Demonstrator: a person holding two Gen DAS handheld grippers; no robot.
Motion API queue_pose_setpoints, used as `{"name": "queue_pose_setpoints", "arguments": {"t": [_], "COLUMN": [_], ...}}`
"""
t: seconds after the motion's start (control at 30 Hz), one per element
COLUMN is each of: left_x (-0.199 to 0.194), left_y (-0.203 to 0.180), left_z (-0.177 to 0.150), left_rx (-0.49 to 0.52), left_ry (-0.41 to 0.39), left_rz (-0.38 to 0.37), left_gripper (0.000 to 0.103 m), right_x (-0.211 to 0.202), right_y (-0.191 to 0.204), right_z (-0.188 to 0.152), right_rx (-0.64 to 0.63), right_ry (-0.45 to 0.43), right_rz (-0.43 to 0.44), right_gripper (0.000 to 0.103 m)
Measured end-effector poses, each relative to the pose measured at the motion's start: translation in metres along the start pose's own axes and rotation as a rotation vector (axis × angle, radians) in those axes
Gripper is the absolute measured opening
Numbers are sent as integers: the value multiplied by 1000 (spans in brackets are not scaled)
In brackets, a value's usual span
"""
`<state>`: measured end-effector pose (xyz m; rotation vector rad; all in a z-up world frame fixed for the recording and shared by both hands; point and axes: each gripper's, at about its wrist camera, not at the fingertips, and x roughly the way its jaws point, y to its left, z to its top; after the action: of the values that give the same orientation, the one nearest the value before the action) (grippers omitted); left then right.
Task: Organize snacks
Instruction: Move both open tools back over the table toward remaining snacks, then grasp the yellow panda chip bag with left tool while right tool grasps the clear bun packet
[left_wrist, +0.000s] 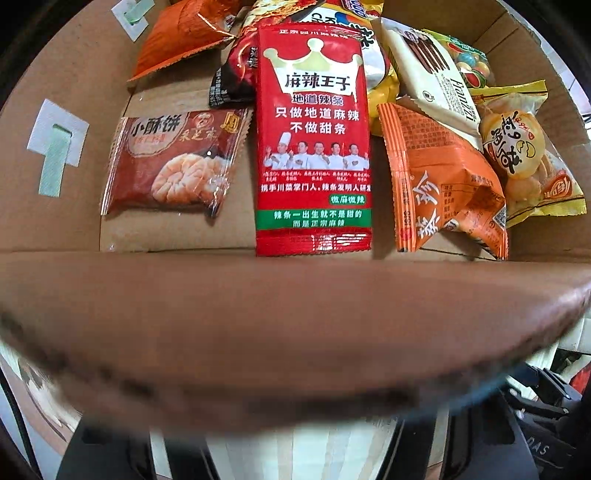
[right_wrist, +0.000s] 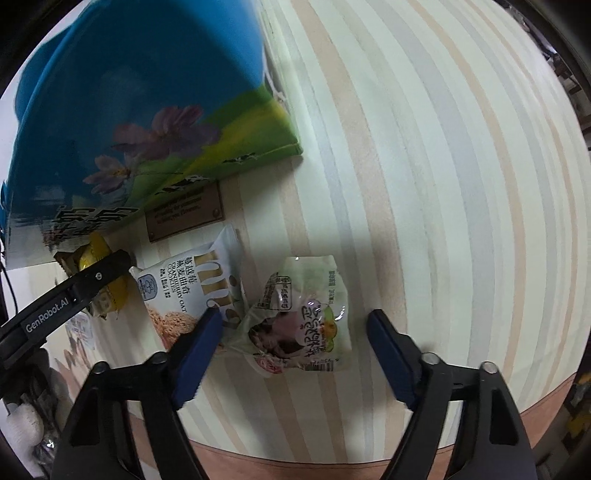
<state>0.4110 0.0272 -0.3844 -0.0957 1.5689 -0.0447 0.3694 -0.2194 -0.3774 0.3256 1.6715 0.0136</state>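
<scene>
In the right wrist view my right gripper (right_wrist: 293, 315) points down at the striped table with its jaws apart. A pale green snack packet (right_wrist: 295, 325) lies flat between the blue pads (right_wrist: 199, 350); the right pad stands clear of it. A white cranberry oat cookie packet (right_wrist: 184, 291) lies just left of it. One finger of my left gripper (right_wrist: 110, 264) reaches over a yellow packet (right_wrist: 92, 266) beside the box. In the left wrist view the blurred cardboard wall (left_wrist: 295, 325) hides the left fingertips. Inside the box lie a red spicy-strip packet (left_wrist: 314, 147) and a brown pastry packet (left_wrist: 170, 162).
The box also holds orange packets (left_wrist: 443, 184), a white wafer pack (left_wrist: 432, 74) and a yellow pastry bag (left_wrist: 517, 147). Its blue flowered outside (right_wrist: 129, 110) rises at upper left. A brown plaque (right_wrist: 184, 214) lies by it. The table's front edge (right_wrist: 295, 461) runs close below the gripper.
</scene>
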Motion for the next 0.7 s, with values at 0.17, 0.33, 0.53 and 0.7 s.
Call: {"name": "queue_pose_setpoints", "arguments": {"t": [0.17,0.33,0.53,0.7], "left_x": [2,3,5,11], "left_y": [7,19,34,45], "left_z": [-18,-47,-88,-118], "left_rx": [-20,-34,-46,-61], "left_ry": [14,31,62,97], "left_rz": [0,-6,-22,-45], "left_gripper": [62,62,62,62], "right_x": [1,5,13,20], "right_y": [5,6,7,13], "right_z": [-4,-13,-45,-69], "right_rx": [-7,-33,-80,-122], "right_ry": [-9,12,61,95], "right_rz": [4,2,-6,-20], "right_gripper": [61,61,61,61]}}
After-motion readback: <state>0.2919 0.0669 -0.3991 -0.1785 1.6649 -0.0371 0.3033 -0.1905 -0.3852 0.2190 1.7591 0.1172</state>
